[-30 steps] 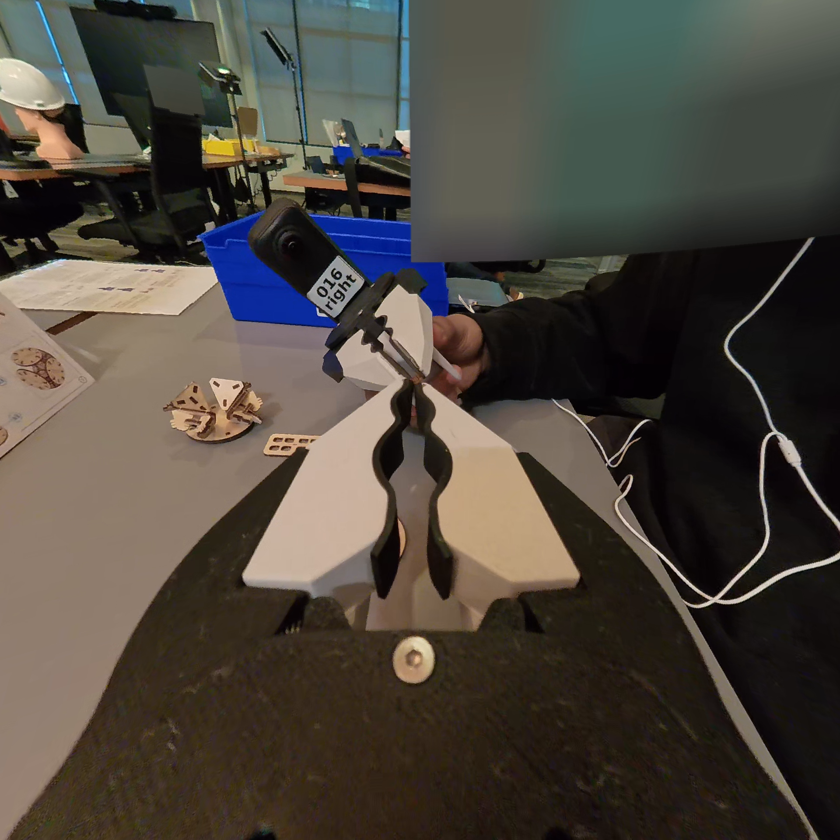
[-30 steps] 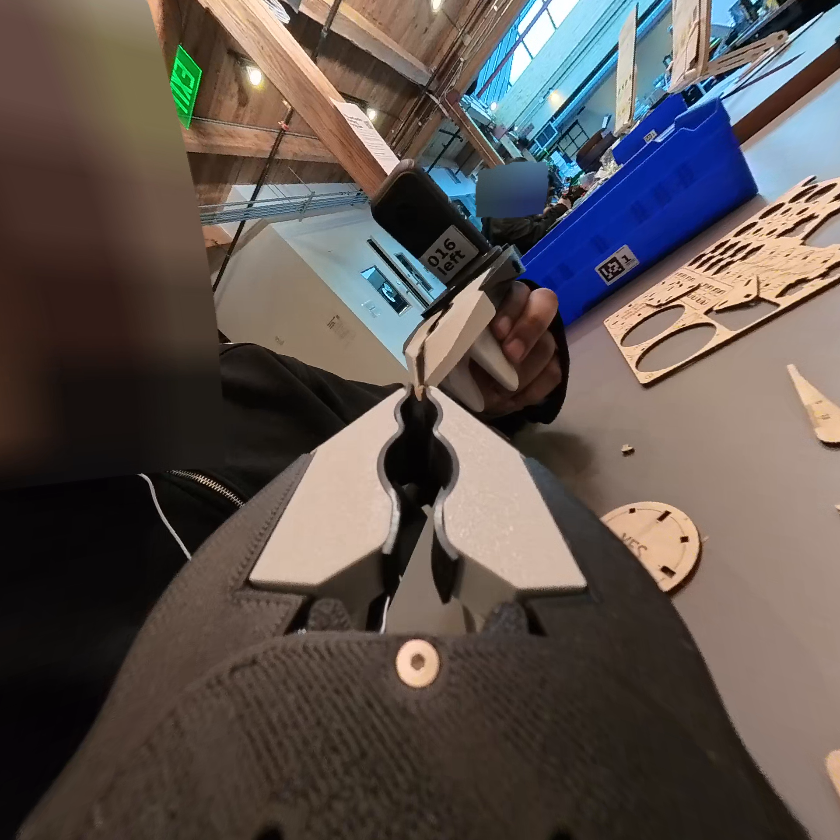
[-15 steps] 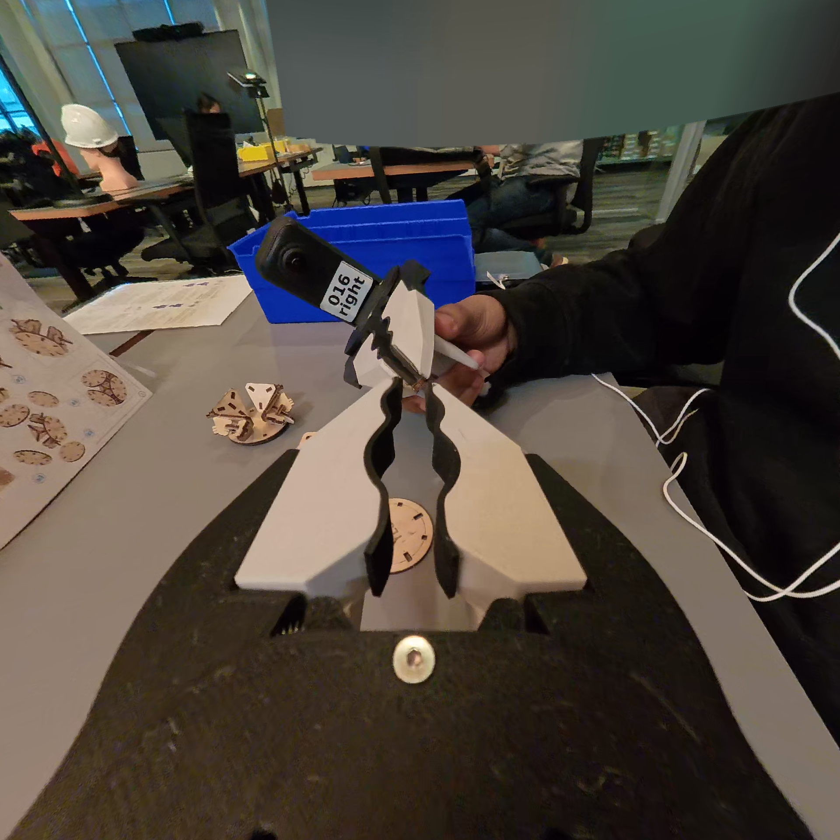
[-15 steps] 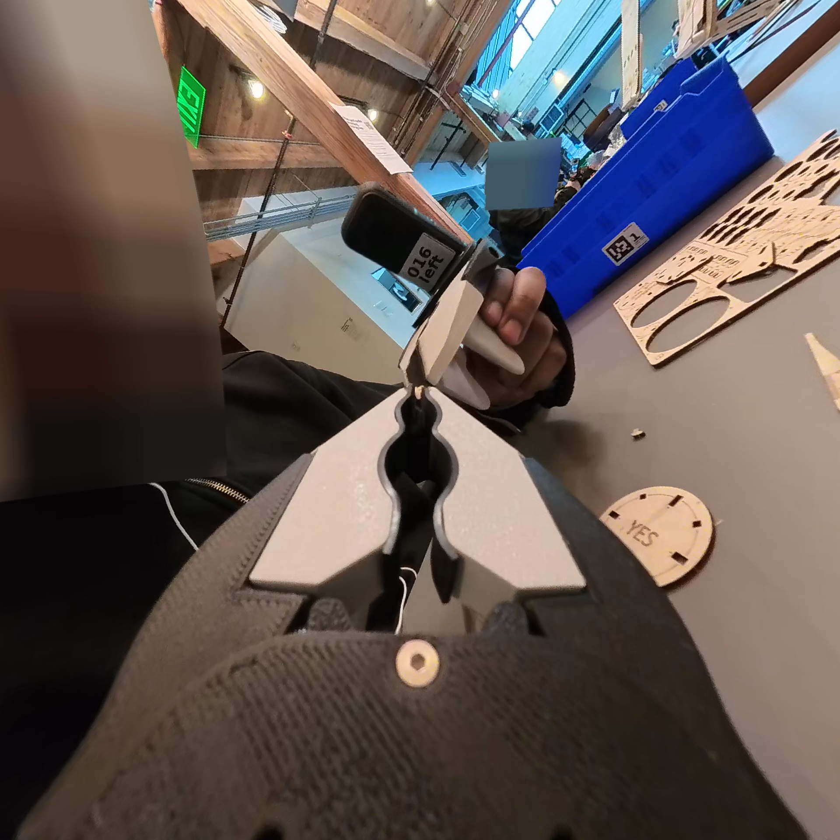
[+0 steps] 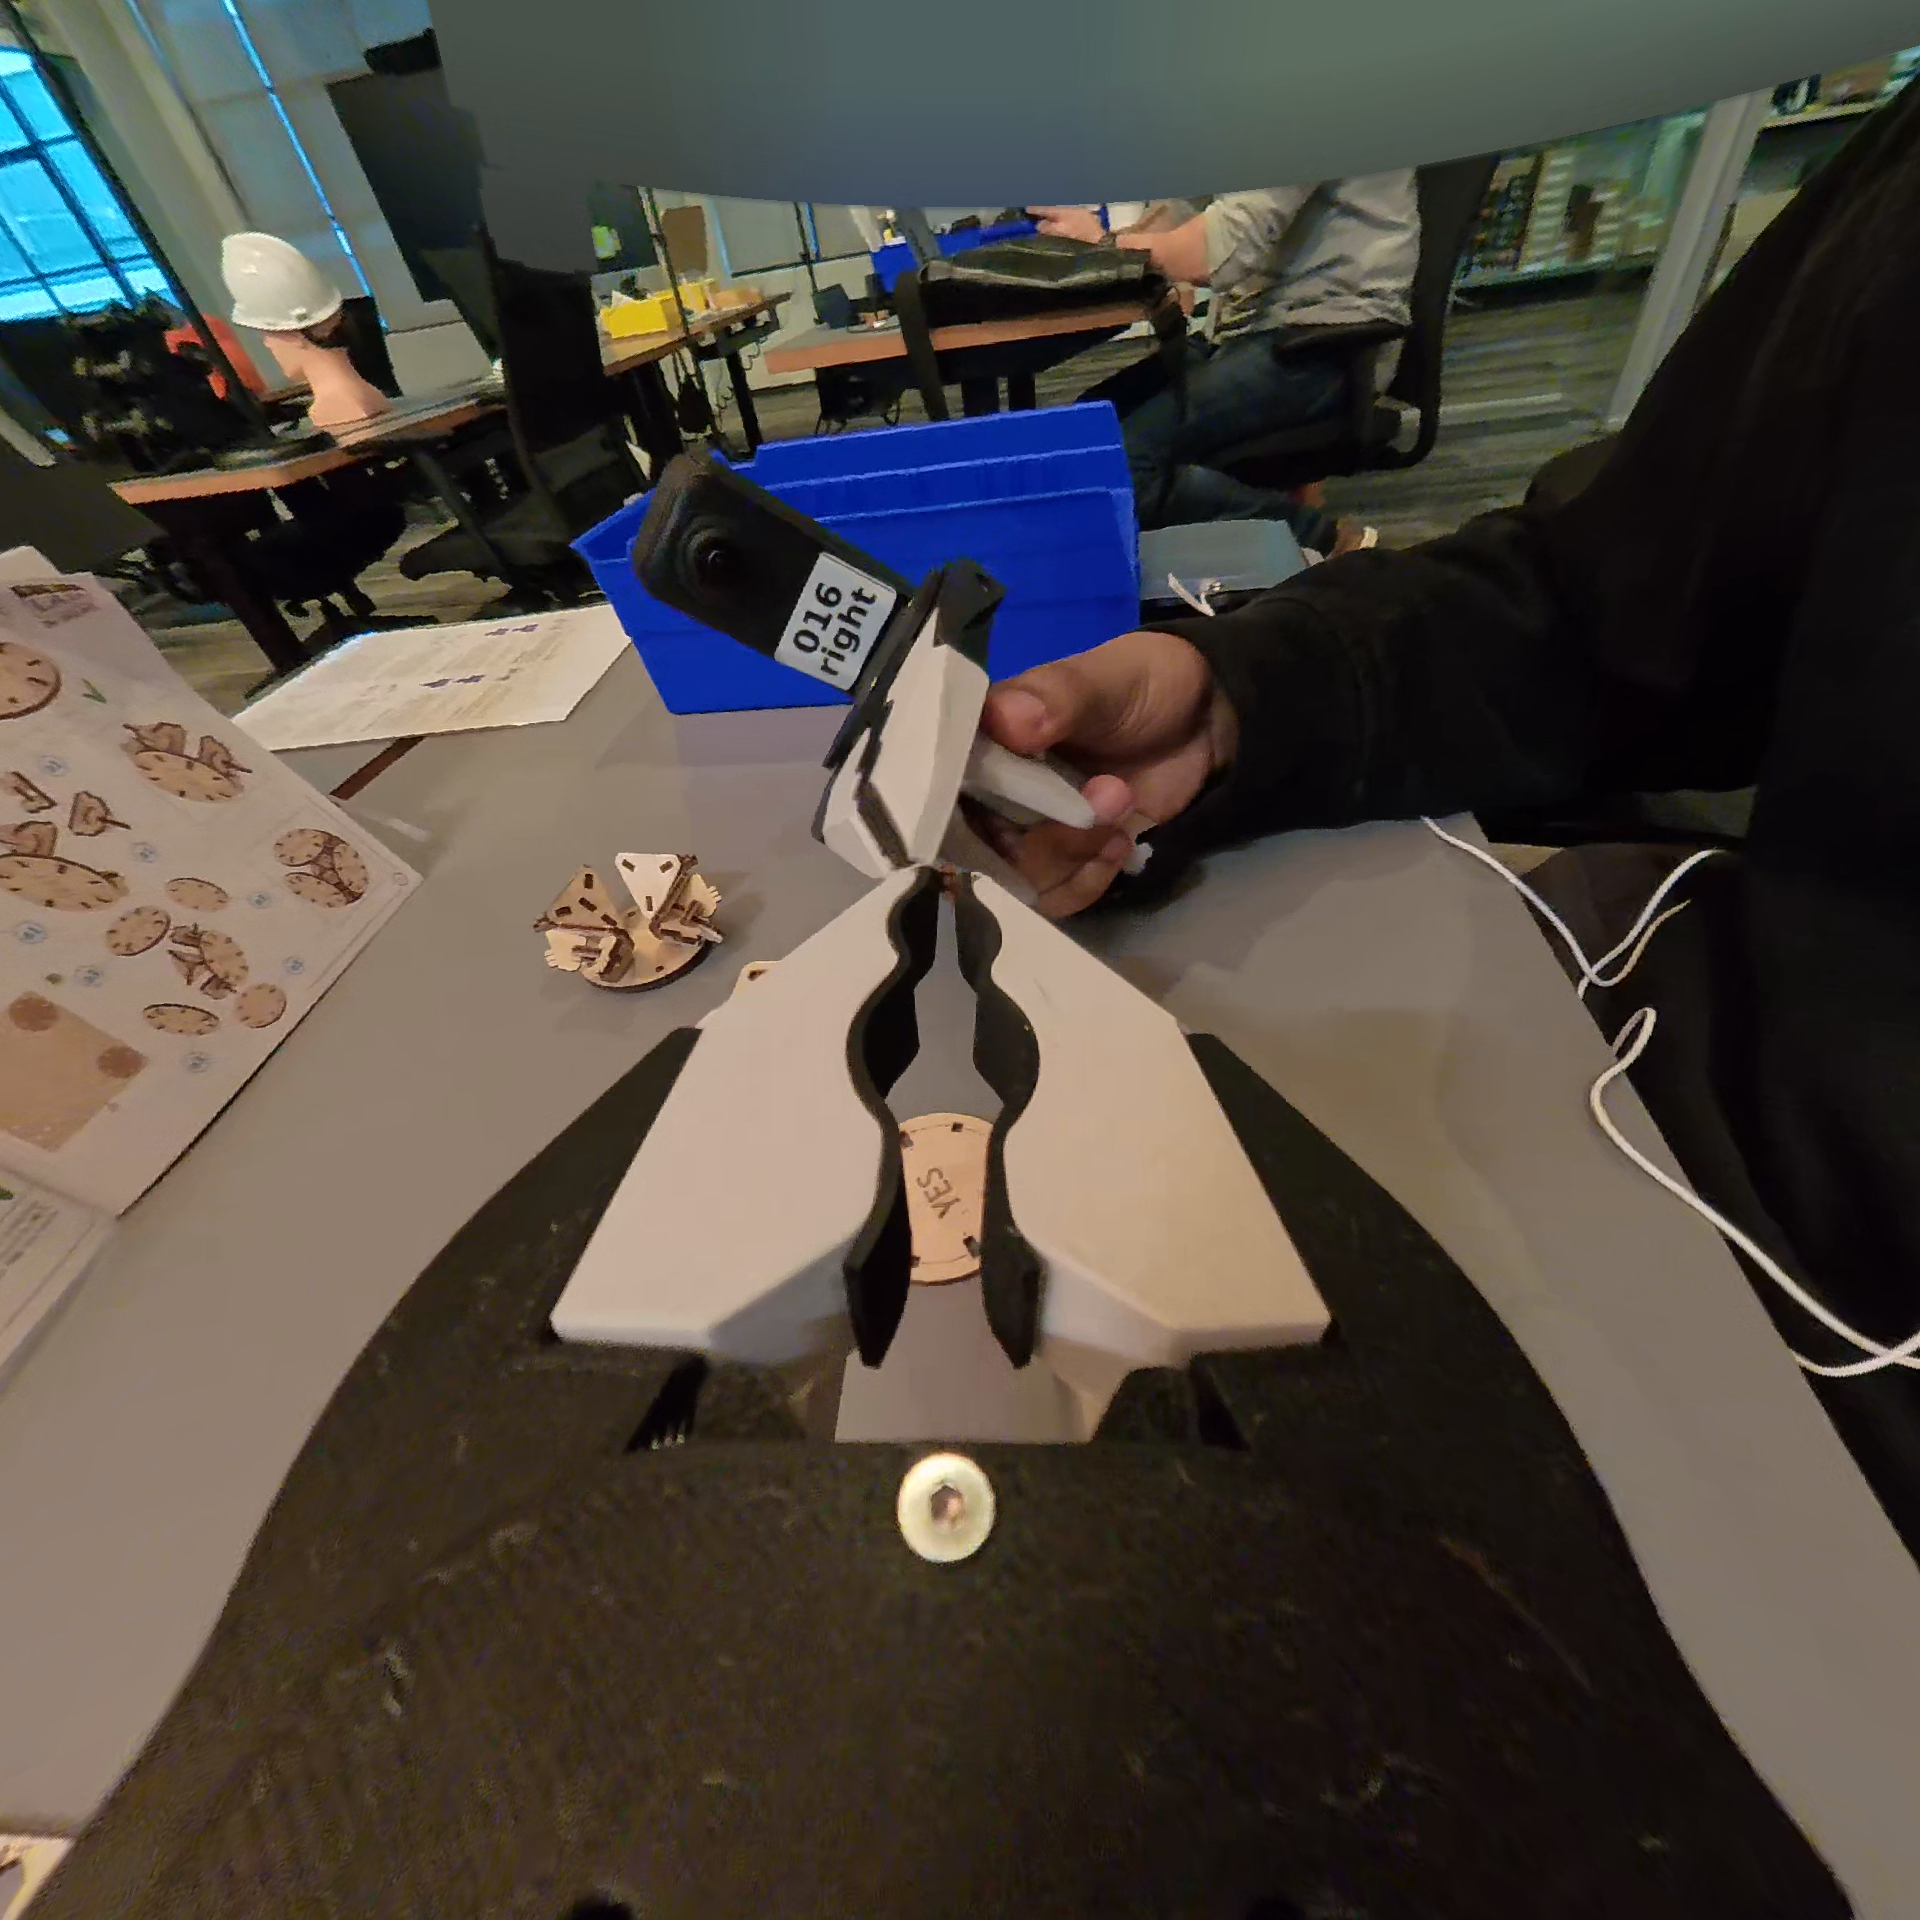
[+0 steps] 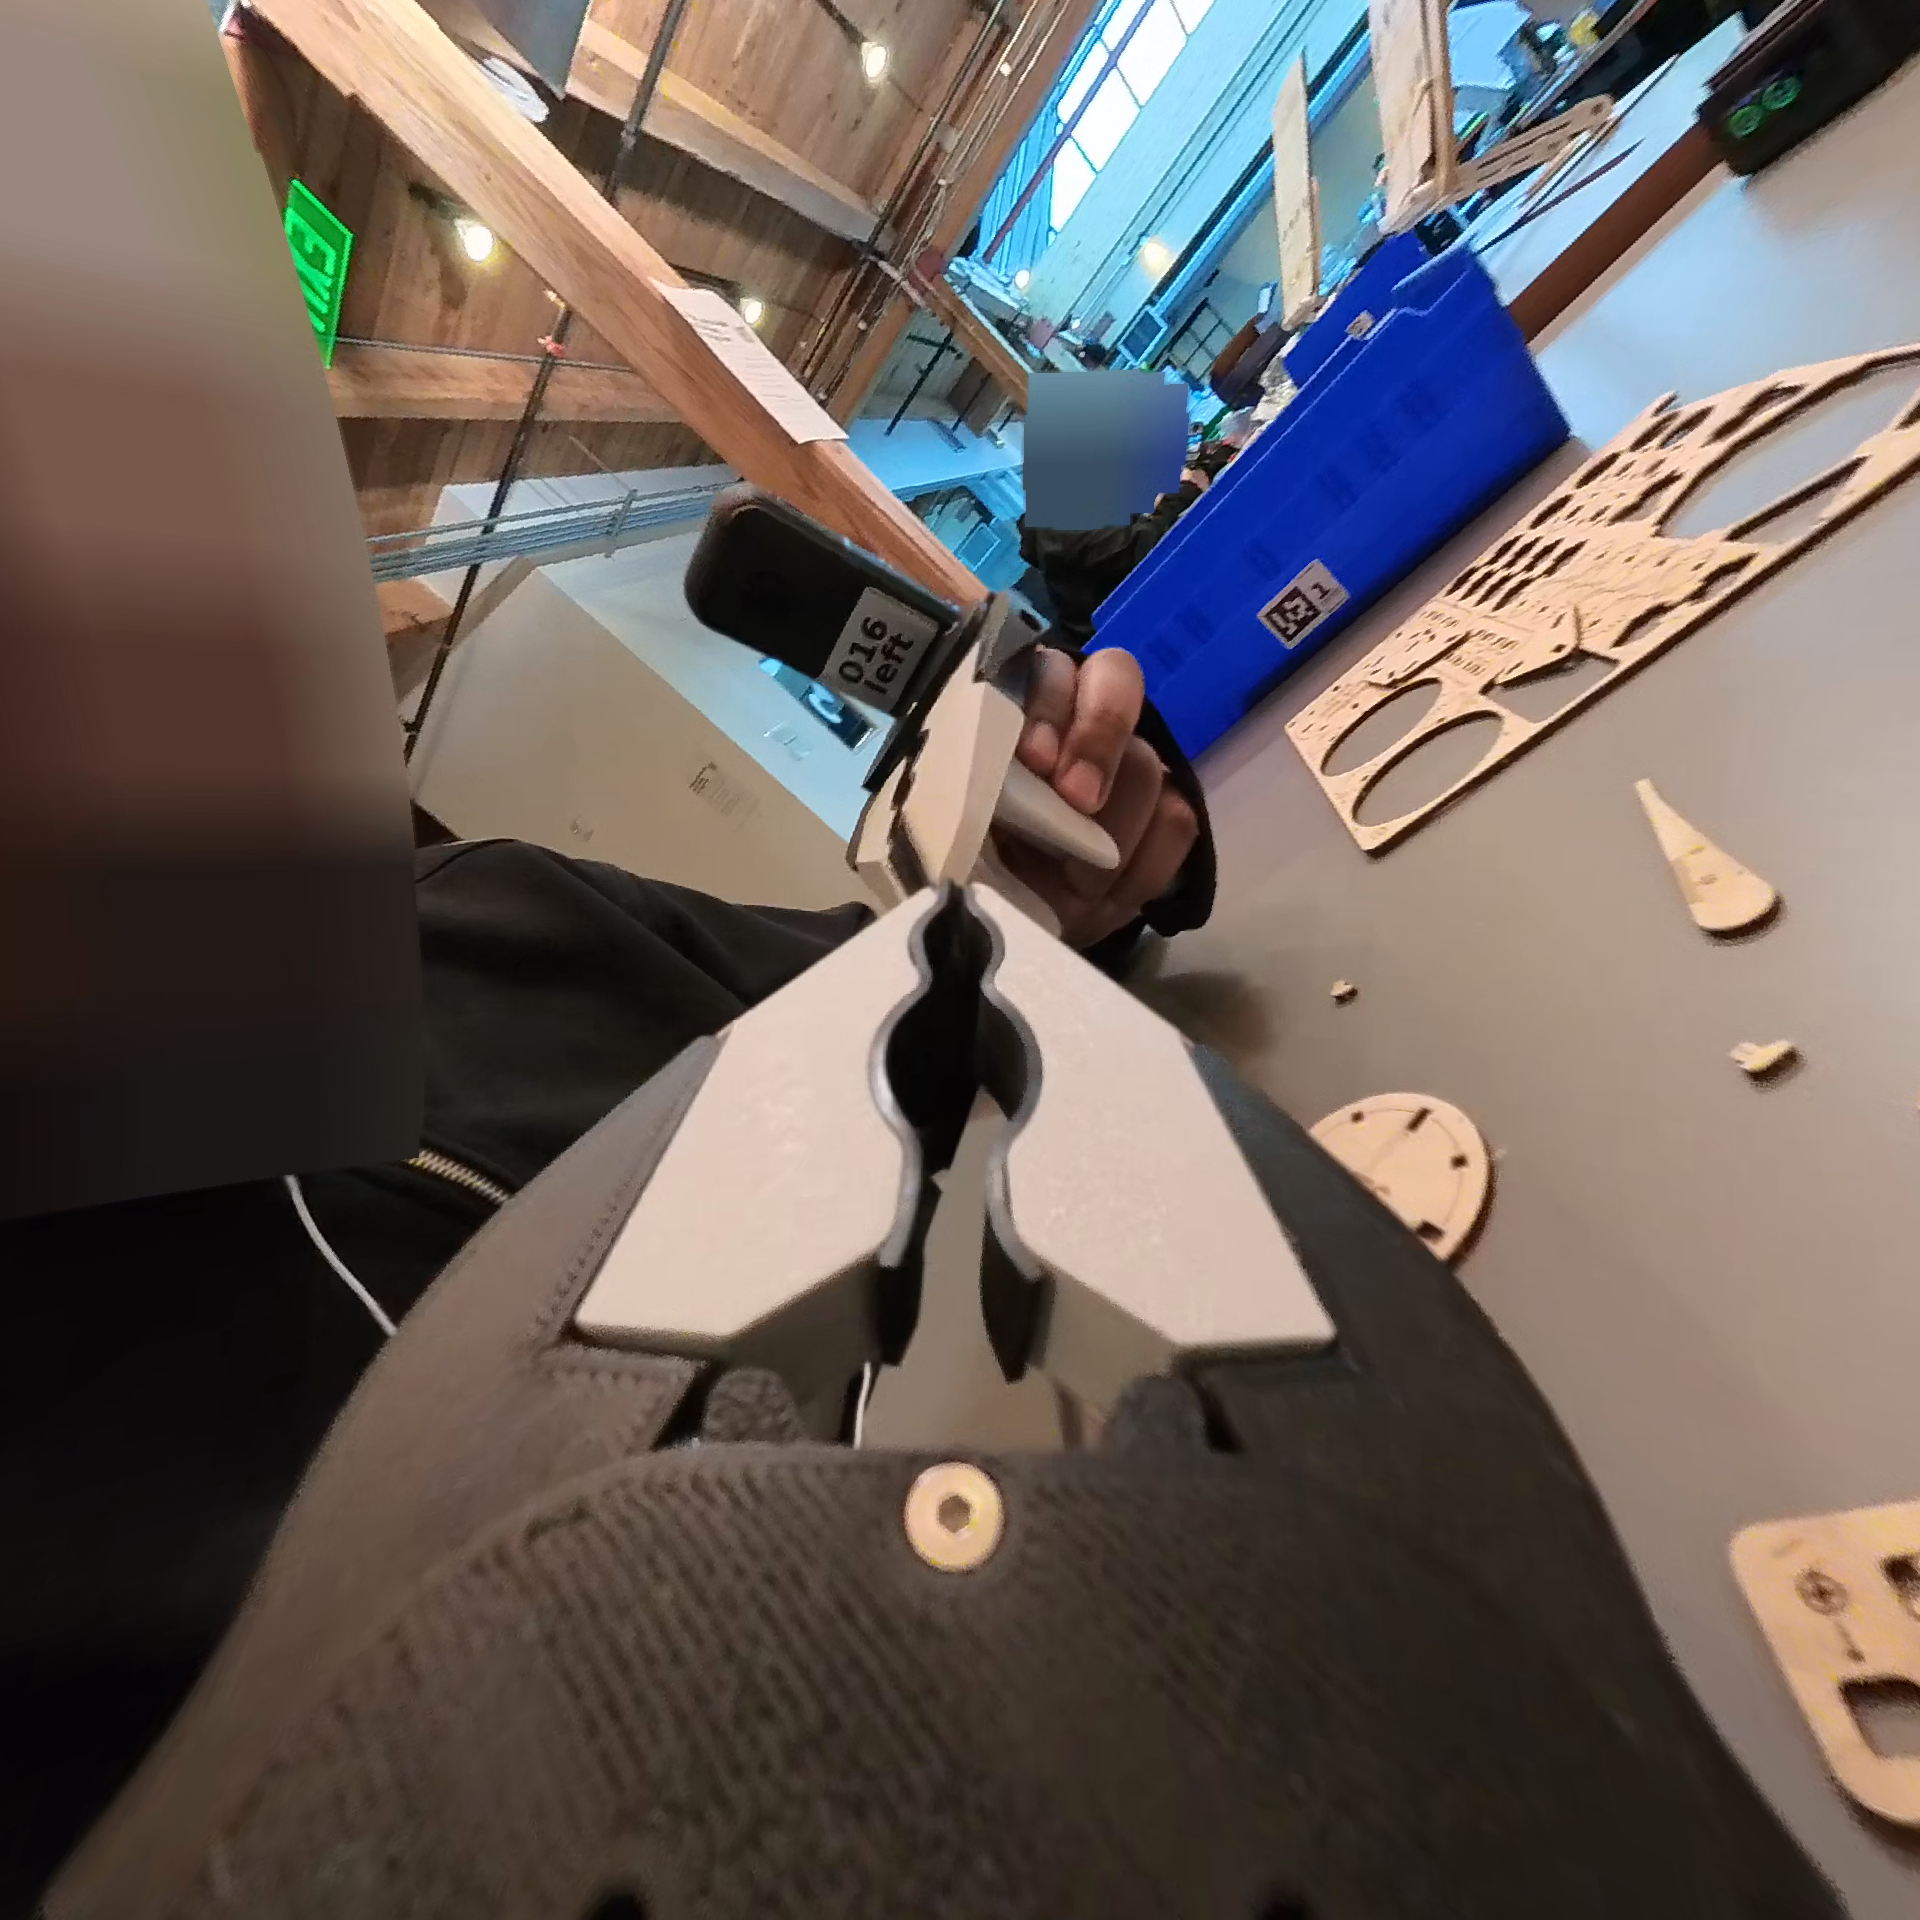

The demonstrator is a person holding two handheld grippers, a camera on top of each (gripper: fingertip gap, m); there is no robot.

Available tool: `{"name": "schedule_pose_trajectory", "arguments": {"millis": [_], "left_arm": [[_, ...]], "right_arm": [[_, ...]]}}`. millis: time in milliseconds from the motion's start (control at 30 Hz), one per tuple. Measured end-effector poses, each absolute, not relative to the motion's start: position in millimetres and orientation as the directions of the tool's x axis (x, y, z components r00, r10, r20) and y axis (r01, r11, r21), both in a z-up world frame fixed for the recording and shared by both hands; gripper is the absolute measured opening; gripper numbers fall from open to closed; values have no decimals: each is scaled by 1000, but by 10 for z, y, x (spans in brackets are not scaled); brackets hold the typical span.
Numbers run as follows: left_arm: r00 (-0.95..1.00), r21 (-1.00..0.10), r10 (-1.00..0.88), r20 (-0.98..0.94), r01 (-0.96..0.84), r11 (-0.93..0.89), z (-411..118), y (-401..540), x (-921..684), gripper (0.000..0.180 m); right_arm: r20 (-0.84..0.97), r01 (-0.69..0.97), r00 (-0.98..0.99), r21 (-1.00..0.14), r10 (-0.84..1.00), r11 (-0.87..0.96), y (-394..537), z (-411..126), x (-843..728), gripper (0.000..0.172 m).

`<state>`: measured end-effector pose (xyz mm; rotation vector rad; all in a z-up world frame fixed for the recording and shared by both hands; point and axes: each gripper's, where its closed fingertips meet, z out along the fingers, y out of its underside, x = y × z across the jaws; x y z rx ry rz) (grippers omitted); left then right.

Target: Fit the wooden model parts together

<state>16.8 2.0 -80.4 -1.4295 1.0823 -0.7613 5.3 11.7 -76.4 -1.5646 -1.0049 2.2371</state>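
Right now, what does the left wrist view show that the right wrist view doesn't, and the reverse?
Left wrist view only: a small assembled wooden model and printed instruction sheets on the grey table.
Right wrist view only: a laser-cut plywood sheet with round cut-outs and a loose wedge-shaped wooden piece.
Both: the two hand-held grippers tip to tip, a blue bin, and a slotted wooden disc on the table.
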Motion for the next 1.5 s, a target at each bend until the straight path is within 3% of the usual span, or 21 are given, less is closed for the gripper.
{"name": "schedule_pose_trajectory", "arguments": {"millis": [133,233,333,400,467,533,633,733,1500], "left_arm": [[378,-981,-922,-85,-193,11,-844,60,155,1],[359,-979,-932,43,-172,-111,-918,90,141,1],[275,-956,-931,240,-100,-276,-924,49,140,1],[218,-926,-911,351,-67,-372,-911,24,132,2],[165,-887,-883,440,-77,-456,-948,-13,129,2],[128,-844,-851,510,-114,-523,-1024,-51,129,2],[129,-796,-817,562,-185,-576,-1186,-77,138,2],[128,-786,-817,562,-228,-575,-1260,-110,149,2],[33,-769,-803,595,-268,-581,-1275,-250,187,2]], "right_arm": [[-725,160,-407,-656,556,-738,162,-717,80,4],[-626,107,-413,-755,662,-647,159,-625,126,11],[-363,77,-350,-930,864,-360,104,-645,146,28],[-75,118,-252,-992,965,-46,106,-781,125,51],[273,167,-186,-938,944,304,107,-909,118,46],[548,176,-148,-804,823,568,58,-985,108,31],[760,152,-122,-622,639,768,-60,-1039,68,16],[731,156,-190,-637,656,755,-166,-1124,39,22],[726,186,-272,-604,631,775,-225,-1272,70,4]]}}
